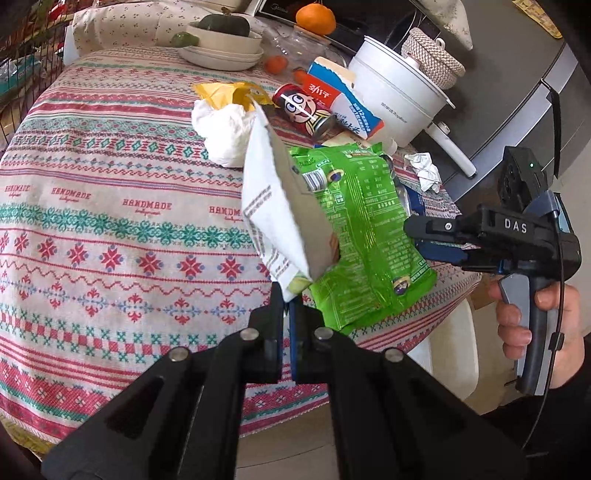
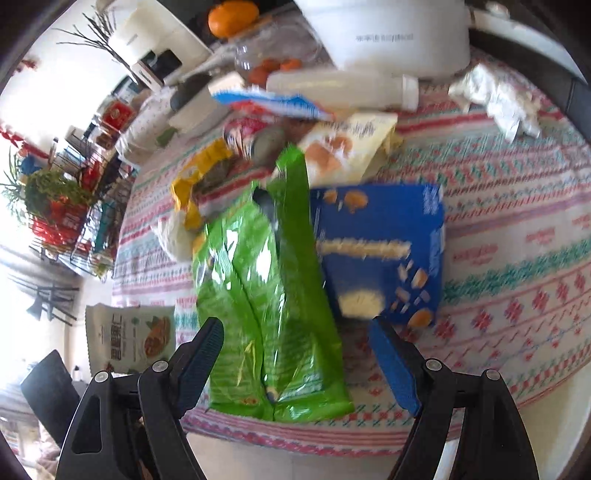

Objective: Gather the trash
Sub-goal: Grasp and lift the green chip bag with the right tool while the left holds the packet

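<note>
My left gripper (image 1: 286, 301) is shut on the bottom corner of a white snack pouch (image 1: 273, 206), which hangs lifted above the patterned tablecloth (image 1: 110, 221). The same pouch (image 2: 129, 338) shows at the left edge of the right wrist view. A green snack bag (image 1: 362, 229) lies flat near the table's edge. My right gripper (image 2: 295, 339) stands open over the green bag (image 2: 266, 295), with the bag's near end between its fingers and no pad touching. Beside the bag lies a blue box (image 2: 384, 251). In the left wrist view a hand holds the right gripper (image 1: 415, 236) at the right.
More litter lies behind: a red can (image 1: 303, 110), a yellow wrapper (image 1: 229, 92), crumpled white plastic (image 1: 229, 136), a blue-white carton (image 1: 347, 103), crumpled paper (image 1: 424, 170), a white bottle (image 2: 340, 88). A white cooking pot (image 1: 399, 96), bowls (image 1: 221, 48) and an orange (image 1: 316, 18) stand at the back.
</note>
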Motion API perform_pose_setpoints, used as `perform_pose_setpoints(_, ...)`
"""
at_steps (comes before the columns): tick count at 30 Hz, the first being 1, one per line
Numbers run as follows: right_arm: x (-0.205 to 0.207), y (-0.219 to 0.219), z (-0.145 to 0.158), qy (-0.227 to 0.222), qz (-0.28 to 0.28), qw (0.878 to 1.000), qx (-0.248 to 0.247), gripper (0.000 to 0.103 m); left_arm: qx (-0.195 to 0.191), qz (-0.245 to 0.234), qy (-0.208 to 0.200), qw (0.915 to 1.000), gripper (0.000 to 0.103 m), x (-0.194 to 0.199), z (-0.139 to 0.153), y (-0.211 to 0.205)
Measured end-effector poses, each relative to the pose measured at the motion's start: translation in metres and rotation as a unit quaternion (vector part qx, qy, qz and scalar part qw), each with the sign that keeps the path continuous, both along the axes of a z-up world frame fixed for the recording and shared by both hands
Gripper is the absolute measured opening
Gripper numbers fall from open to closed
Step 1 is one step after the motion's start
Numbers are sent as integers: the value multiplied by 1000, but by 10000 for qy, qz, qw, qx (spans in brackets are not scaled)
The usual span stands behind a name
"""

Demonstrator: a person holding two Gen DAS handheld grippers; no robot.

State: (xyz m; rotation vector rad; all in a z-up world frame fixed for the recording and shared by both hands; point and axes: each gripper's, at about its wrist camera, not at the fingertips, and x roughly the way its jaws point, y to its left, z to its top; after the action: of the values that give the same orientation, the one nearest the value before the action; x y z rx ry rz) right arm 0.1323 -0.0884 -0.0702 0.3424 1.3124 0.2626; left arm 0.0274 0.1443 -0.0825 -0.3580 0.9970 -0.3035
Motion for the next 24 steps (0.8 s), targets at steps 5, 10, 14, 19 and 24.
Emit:
perform_pose_setpoints(5,-5,16,-22,236,230,9993,-184,74,37,-79,-14,10000,3,3,3,-9)
perform_pose_setpoints(10,-8,17,-26,388,283,9987,149,35,114,-89,-55,9999,3,3,10,-17)
perform_pose_setpoints(14,-14,14,7,-138,440,9989,122,20,154,-152,-219,9995,3,6,26,-30)
perform_pose_setpoints(19,-31,-5,52,-700,461,9965,74,16,225,-335,-370,9985,3,3,43,-50)
perform_pose_setpoints(24,-53,-34,91,-1164,348,9926,41,16,303,-661,-525,9960,3,-2,59,-84)
